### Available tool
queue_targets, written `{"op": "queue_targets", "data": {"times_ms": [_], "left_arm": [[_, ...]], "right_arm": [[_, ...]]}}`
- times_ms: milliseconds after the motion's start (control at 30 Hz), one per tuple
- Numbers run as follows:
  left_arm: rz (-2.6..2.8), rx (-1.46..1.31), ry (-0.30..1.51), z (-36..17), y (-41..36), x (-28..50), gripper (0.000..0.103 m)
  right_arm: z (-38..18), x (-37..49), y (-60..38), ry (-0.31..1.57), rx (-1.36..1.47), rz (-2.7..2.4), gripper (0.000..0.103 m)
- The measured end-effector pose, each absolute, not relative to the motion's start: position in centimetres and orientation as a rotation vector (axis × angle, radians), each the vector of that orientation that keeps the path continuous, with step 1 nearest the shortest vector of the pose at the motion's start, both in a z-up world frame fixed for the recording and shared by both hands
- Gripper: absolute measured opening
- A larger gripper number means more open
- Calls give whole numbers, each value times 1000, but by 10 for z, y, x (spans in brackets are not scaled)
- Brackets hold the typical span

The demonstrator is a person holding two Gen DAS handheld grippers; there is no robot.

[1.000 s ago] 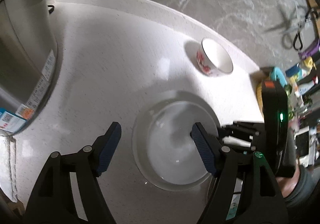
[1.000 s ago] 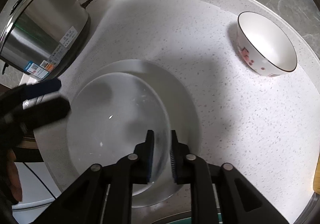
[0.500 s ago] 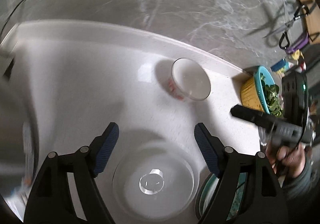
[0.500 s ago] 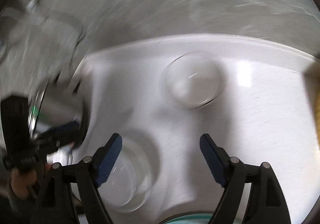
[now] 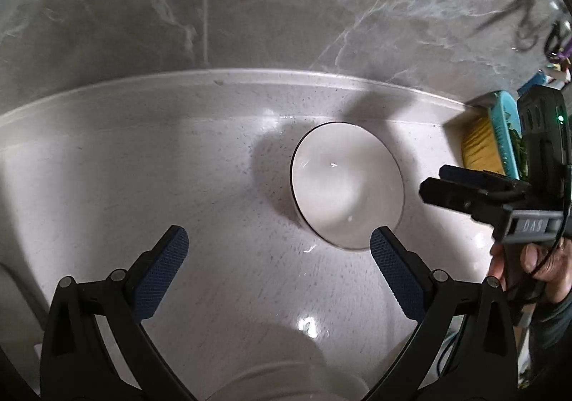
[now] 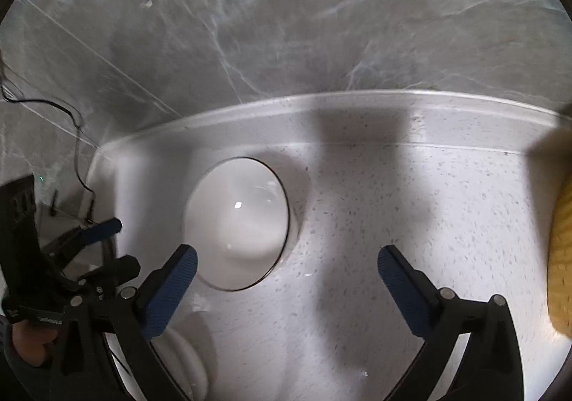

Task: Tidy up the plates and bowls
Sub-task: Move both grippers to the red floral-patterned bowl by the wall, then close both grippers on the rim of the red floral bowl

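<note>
I let the plates go a second ago | left gripper point(image 5: 275, 252) and right gripper point(image 6: 287, 267) spread, empty | bowl point(image 5: 346, 186) on bench point(image 5: 125, 168) is my next pickup, I judge

I can read "DAS" on my right gripper point(image 5: 532, 225), off to the right of my left one.

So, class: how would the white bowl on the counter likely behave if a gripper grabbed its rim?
The white bowl looks rigid, glazed ceramic: its glossy highlights suggest a slippery rim. Probably fragile if dropped on the hard counter. Lifted by one side, it may tilt.
</note>
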State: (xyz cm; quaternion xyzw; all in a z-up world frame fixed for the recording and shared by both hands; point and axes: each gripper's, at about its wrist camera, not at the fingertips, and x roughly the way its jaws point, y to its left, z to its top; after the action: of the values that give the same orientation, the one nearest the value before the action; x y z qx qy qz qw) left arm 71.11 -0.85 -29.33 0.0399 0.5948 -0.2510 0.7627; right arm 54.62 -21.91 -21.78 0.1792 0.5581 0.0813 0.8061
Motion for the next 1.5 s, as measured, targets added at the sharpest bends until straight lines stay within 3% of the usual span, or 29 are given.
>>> {"op": "queue_targets", "data": {"times_ms": [100,233,467,533,700,800,867,1033,1500], "left_arm": [[-556,125,1321,-310,-23,727,103],[-515,157,1369,-333,-33,740,102],[-485,202,1358,-349,-39,749,92],[-481,207,1367,-355,-41,752,77],[-478,189,1397,-370,-42,758,61],[-509,167,1406,-373,-46,759,44],[-526,174,1408,-374,-51,760,35],[-555,208,1403,-378,-66,757,13],[-545,215,1362,-354,-63,740,11]], "right_arm": [[-229,556,-218,1237,377,169,102],[-242,560,-211,1272,354,161,85],[-257,564,-213,1300,359,170,77],[-261,569,-210,1309,346,177,68],[-267,573,-201,1323,321,182,54],[-271,575,-199,1335,314,191,39],[-274,577,-195,1339,312,193,37],[-270,580,-184,1330,301,216,17],[-261,575,-173,1314,252,218,12]]}}
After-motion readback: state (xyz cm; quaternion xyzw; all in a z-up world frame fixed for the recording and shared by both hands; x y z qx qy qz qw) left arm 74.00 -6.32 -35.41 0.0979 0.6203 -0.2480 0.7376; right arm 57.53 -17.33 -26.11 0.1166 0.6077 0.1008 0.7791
